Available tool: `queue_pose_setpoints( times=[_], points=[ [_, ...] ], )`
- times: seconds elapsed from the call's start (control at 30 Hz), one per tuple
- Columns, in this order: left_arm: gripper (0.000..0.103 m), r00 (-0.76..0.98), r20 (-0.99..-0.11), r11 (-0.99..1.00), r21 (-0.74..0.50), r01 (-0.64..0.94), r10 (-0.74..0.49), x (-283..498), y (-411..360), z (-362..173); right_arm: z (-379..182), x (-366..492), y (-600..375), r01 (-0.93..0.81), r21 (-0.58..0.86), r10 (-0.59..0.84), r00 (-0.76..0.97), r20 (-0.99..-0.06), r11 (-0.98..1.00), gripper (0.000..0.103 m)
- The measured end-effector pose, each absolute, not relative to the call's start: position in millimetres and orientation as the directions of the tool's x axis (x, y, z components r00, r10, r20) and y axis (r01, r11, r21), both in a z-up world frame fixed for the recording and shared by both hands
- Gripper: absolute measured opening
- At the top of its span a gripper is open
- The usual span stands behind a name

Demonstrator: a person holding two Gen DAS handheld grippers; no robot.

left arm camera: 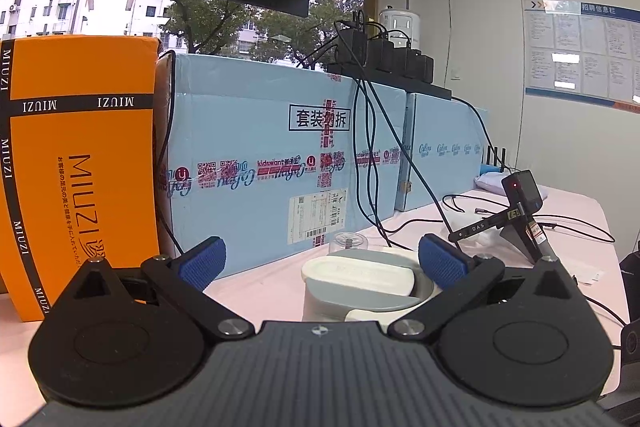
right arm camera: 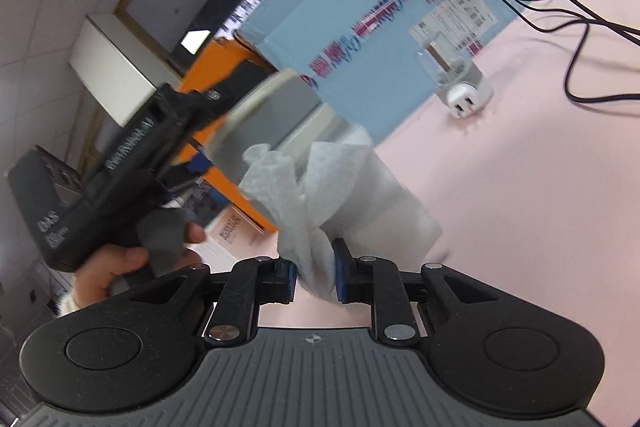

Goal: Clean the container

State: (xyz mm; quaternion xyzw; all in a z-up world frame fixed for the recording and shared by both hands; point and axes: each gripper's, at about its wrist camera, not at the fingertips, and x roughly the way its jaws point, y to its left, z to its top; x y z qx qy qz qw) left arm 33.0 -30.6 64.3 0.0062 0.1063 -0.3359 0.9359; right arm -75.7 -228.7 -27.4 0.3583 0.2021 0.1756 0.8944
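A grey container [left arm camera: 352,297] with a white rim stands on the pink table between my left gripper's [left arm camera: 320,263] blue pads. The jaws stand wide open and the right pad is close to the container's side. In the right wrist view the container [right arm camera: 276,115] is blurred, beside the left gripper's black body [right arm camera: 132,163]. My right gripper [right arm camera: 314,273] is shut on a white cloth [right arm camera: 320,195] that bunches up toward the container.
An orange MIUZI box [left arm camera: 80,163] and long light-blue boxes [left arm camera: 260,147] line the back of the table. Black cables [left arm camera: 376,147] hang down and trail over the pink tabletop [right arm camera: 520,187]. A small clear plastic part [right arm camera: 456,75] lies on the table.
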Motion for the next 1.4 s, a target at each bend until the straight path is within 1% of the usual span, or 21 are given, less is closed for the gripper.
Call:
queue_pose_setpoints(
  times=[0.13,0.23,0.37,0.47,0.5,0.53,0.57,0.63,0.73,0.77,0.8,0.83,0.87,1.0,1.03,1.2,1.23,1.27,1.4],
  points=[
    [0.103,0.75,-0.203,0.773,-0.063,0.631,-0.629,34,-30,64,-33,-75,-228,-0.134,0.69,0.46,0.831,-0.313,0.711,0.019],
    [0.103,0.75,-0.204,0.773,-0.063,0.631,-0.629,34,-30,64,-33,-74,-223,-0.147,0.658,0.486,0.792,-0.369,0.738,0.019],
    [0.103,0.75,-0.204,0.773,-0.061,0.632,-0.629,33,-31,64,-40,-69,-227,-0.141,0.695,0.56,0.712,-0.424,0.705,0.019],
    [0.103,0.749,-0.202,0.772,-0.063,0.633,-0.631,34,-31,64,-38,-67,-231,-0.13,0.676,0.552,0.696,-0.458,0.725,0.018],
    [0.103,0.749,-0.202,0.771,-0.064,0.633,-0.631,34,-30,64,-33,-68,-231,-0.131,0.645,0.53,0.702,-0.476,0.753,0.018],
    [0.103,0.749,-0.202,0.771,-0.065,0.633,-0.631,34,-30,64,-28,-69,-229,-0.137,0.601,0.5,0.712,-0.492,0.787,0.022],
    [0.103,0.749,-0.202,0.771,-0.066,0.633,-0.631,34,-30,64,-23,-71,-226,-0.149,0.554,0.472,0.724,-0.503,0.819,0.031],
    [0.103,0.748,-0.201,0.771,-0.064,0.634,-0.632,34,-30,64,-13,-75,-220,-0.182,0.457,0.426,0.742,-0.517,0.871,0.038],
    [0.103,0.748,-0.201,0.77,-0.064,0.634,-0.633,34,-30,63,-3,-77,-212,-0.223,0.342,0.387,0.739,-0.552,0.913,0.045],
    [0.103,0.748,-0.201,0.77,-0.064,0.634,-0.633,34,-30,63,-1,-77,-210,-0.235,0.313,0.379,0.734,-0.564,0.92,0.045],
    [0.103,0.748,-0.201,0.77,-0.064,0.634,-0.633,34,-30,63,1,-77,-209,-0.245,0.301,0.381,0.724,-0.575,0.921,0.046],
    [0.103,0.748,-0.201,0.77,-0.065,0.635,-0.633,34,-30,63,2,-77,-210,-0.256,0.302,0.39,0.71,-0.587,0.919,0.05],
    [0.103,0.747,-0.201,0.77,-0.066,0.635,-0.633,35,-29,63,4,-77,-211,-0.264,0.309,0.402,0.699,-0.592,0.914,0.058],
    [0.103,0.746,-0.2,0.769,-0.067,0.636,-0.635,35,-29,63,18,-83,-217,-0.258,0.262,0.365,0.723,-0.587,0.93,0.066],
    [0.103,0.746,-0.2,0.769,-0.067,0.636,-0.635,35,-29,63,22,-85,-218,-0.254,0.258,0.36,0.727,-0.584,0.932,0.071],
    [0.103,0.746,-0.199,0.768,-0.068,0.637,-0.636,35,-30,63,32,-95,-226,-0.219,0.209,0.3,0.777,-0.554,0.953,0.073],
    [0.103,0.746,-0.198,0.768,-0.068,0.637,-0.636,35,-30,63,31,-95,-228,-0.211,0.199,0.287,0.784,-0.551,0.957,0.076],
    [0.103,0.746,-0.198,0.768,-0.068,0.637,-0.636,35,-30,63,30,-95,-229,-0.209,0.197,0.284,0.786,-0.549,0.958,0.078],
    [0.103,0.745,-0.196,0.767,-0.067,0.638,-0.637,35,-30,63,14,-90,-231,-0.222,0.229,0.315,0.76,-0.568,0.948,0.078]
  ],
)
